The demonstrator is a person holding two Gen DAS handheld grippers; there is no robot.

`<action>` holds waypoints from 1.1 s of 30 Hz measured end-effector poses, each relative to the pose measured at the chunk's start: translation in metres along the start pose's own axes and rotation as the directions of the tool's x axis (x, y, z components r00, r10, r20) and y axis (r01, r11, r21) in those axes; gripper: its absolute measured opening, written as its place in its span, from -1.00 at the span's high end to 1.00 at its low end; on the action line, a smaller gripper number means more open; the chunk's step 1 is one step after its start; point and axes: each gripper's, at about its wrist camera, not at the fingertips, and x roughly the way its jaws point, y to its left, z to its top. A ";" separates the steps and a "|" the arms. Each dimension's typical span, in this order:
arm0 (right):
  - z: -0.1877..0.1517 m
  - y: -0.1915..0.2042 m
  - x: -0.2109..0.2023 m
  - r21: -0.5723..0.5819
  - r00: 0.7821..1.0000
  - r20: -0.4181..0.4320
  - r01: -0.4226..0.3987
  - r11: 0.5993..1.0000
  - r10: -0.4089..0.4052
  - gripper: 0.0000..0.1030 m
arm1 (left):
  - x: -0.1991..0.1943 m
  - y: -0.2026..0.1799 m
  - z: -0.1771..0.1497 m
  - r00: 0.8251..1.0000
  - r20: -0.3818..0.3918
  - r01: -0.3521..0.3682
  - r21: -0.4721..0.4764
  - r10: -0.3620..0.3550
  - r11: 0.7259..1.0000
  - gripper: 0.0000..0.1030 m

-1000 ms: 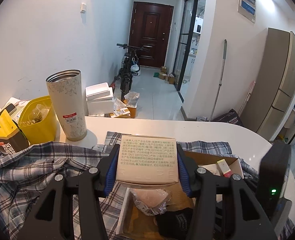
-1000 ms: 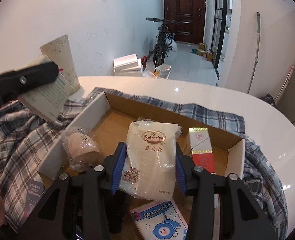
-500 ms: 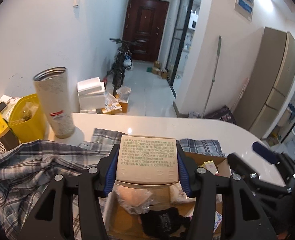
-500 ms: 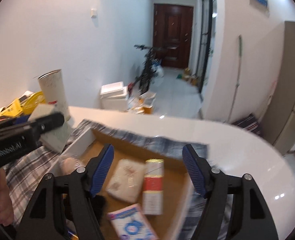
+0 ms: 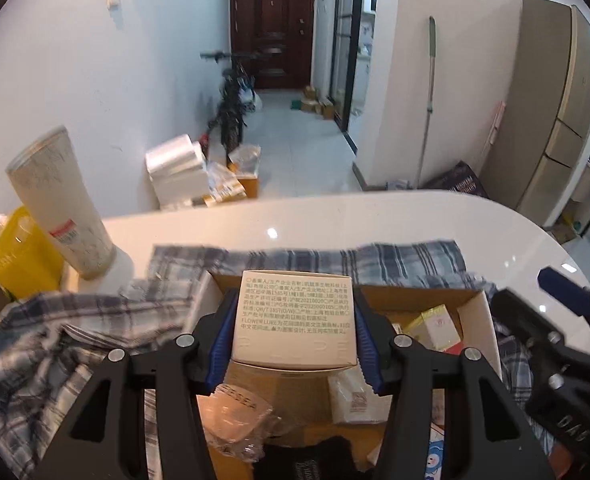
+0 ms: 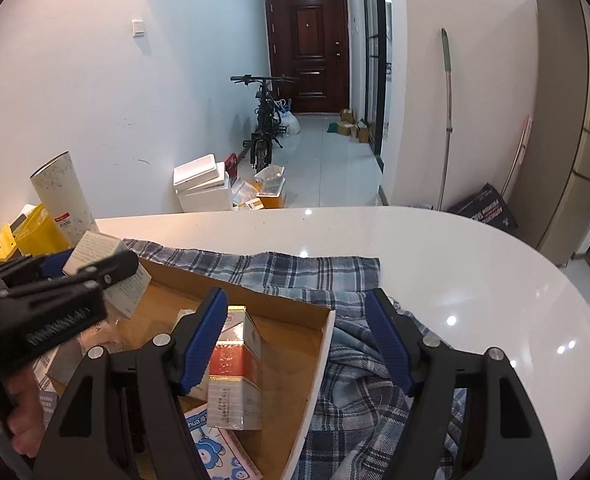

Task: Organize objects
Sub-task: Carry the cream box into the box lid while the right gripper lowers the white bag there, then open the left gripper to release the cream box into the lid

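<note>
While the left gripper [image 5: 293, 334] clamps the white carton [image 5: 293, 322] by its two side faces, hold that grip firm; the carton hangs above the near left part of the open cardboard box [image 5: 477, 320], not yet set down. Left of the box, on the white table [image 5: 335, 220], stand a tall paper tube [image 5: 61, 204] and a yellow bin [image 5: 27, 256]; keep the carton clear of both. A plaid shirt [image 5: 55, 344] lies under and around the box, so judge the box wall by its cardboard edge, not by the cloth.

Inside the box, from left to right, lie a clear-wrapped pad [image 5: 235, 412], a dark item [image 5: 311, 460], a white packet [image 5: 355, 396] and a red and white pack [image 6: 235, 364]. Bare floor appears to remain along the far wall; that spot probably suits the carton best. Lower it level, printed face up, and release only once its base rests flat.

The right gripper [image 6: 297, 340] stands over the right wall of the box. Its jaws have just been opening, they now stand well apart, and nothing is between them. Keep it to the right, out of the carton's path.
</note>
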 end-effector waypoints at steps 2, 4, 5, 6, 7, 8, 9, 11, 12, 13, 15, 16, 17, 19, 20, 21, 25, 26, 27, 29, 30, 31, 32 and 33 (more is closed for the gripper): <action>0.000 -0.004 -0.001 0.005 1.000 0.004 0.005 1.000 -0.005 -0.36 | 0.006 0.002 -0.003 1.000 -0.017 0.002 -0.014 -0.002 1.000 -0.05; 0.001 -0.006 -0.003 0.015 1.000 0.010 0.003 1.000 -0.003 -0.36 | 0.010 0.002 -0.004 1.000 -0.023 0.004 -0.013 -0.005 1.000 -0.05; 0.001 -0.007 -0.003 0.021 1.000 0.012 0.000 1.000 -0.001 -0.36 | 0.013 0.003 -0.006 0.999 -0.029 0.012 -0.014 -0.013 1.000 -0.06; 0.001 -0.008 -0.003 0.023 1.000 0.013 -0.002 1.000 0.002 -0.36 | 0.015 0.004 -0.007 0.999 -0.035 0.019 -0.018 -0.020 1.000 -0.05; 0.001 -0.009 -0.003 0.024 1.000 0.013 -0.003 1.000 0.002 -0.36 | 0.017 0.005 -0.008 0.999 -0.043 0.023 -0.022 -0.024 0.999 -0.05; 0.001 -0.009 -0.003 0.023 1.000 0.013 -0.001 1.000 0.001 -0.36 | 0.019 0.005 -0.009 0.999 -0.048 0.024 -0.023 -0.025 0.999 -0.05; 0.001 -0.010 -0.003 0.024 1.000 0.013 0.000 1.000 0.000 -0.36 | 0.019 0.005 -0.010 0.998 -0.052 0.020 -0.022 -0.021 1.000 -0.05; 0.001 -0.010 -0.003 0.026 1.000 0.011 -0.006 1.000 0.006 -0.36 | 0.019 0.007 -0.009 0.998 -0.056 -0.006 -0.017 0.005 1.000 -0.17; 0.001 -0.010 -0.003 0.027 1.000 0.011 -0.009 1.000 0.009 -0.36 | 0.017 0.009 -0.009 0.998 -0.054 -0.013 -0.018 0.012 1.000 -0.37; 0.001 -0.010 -0.004 0.029 1.000 0.014 -0.010 1.000 0.009 -0.36 | 0.011 0.011 -0.007 0.999 -0.042 -0.012 -0.024 0.011 1.000 -0.44; 0.002 -0.012 -0.009 0.032 1.000 0.025 -0.012 0.999 0.011 -0.36 | -0.005 0.015 -0.004 1.000 -0.006 0.005 -0.026 -0.005 1.000 -0.47; 0.002 -0.011 -0.011 0.034 0.999 0.030 -0.015 0.999 0.014 -0.36 | -0.015 0.016 -0.002 1.000 0.016 0.012 -0.020 -0.012 1.000 -0.48; 0.003 -0.011 -0.015 0.035 0.999 0.038 -0.020 0.999 0.019 -0.36 | -0.030 0.018 0.000 0.999 0.048 0.011 -0.011 -0.011 1.000 -0.58; 0.006 -0.010 -0.022 0.036 0.998 0.057 -0.023 0.999 0.021 -0.36 | -0.055 0.020 0.002 0.994 0.107 -0.003 -0.003 0.003 1.000 -0.71; 0.007 -0.009 -0.028 0.041 0.997 0.076 -0.015 0.999 0.012 -0.36 | -0.074 0.021 0.002 0.989 0.149 -0.010 -0.003 0.010 1.000 -0.71; 0.009 -0.009 -0.035 0.056 0.994 0.105 0.003 0.998 -0.009 -0.36 | -0.087 0.023 0.001 0.984 0.175 -0.007 0.000 0.007 1.000 -0.71; 0.018 -0.003 -0.070 0.076 0.979 0.202 -0.004 0.997 -0.012 -0.36 | -0.144 0.026 -0.008 0.964 0.267 -0.007 0.017 0.002 1.000 -0.71; 0.021 0.001 -0.081 0.065 0.975 0.222 -0.020 0.998 0.005 -0.36 | -0.162 0.026 -0.011 0.956 0.292 -0.013 0.020 0.007 1.000 -0.71; 0.024 0.005 -0.092 0.053 0.971 0.240 -0.030 0.998 0.016 -0.36 | -0.177 0.027 -0.014 0.950 0.313 -0.015 0.020 0.008 1.000 -0.71; 0.029 0.013 -0.116 0.028 0.959 0.282 -0.044 0.999 0.034 -0.36 | -0.206 0.028 -0.023 0.934 0.357 -0.005 0.013 0.001 1.000 -0.71; 0.030 0.018 -0.127 0.016 0.953 0.300 -0.050 0.999 0.043 -0.36 | -0.218 0.029 -0.026 0.926 0.378 0.000 0.004 -0.002 1.000 -0.71; 0.030 0.023 -0.139 0.004 0.947 0.318 -0.056 0.998 0.051 -0.37 | -0.233 0.031 -0.031 0.914 0.405 0.009 -0.006 -0.005 1.000 -0.71; 0.029 0.027 -0.151 -0.006 0.940 0.336 -0.057 0.998 0.056 -0.41 | -0.244 0.033 -0.033 0.907 0.422 0.017 -0.002 -0.014 1.000 -0.71; 0.027 0.029 -0.163 -0.010 0.933 0.355 -0.052 0.999 0.052 -0.42 | -0.254 0.034 -0.037 0.898 0.439 0.024 0.007 -0.024 1.000 -0.71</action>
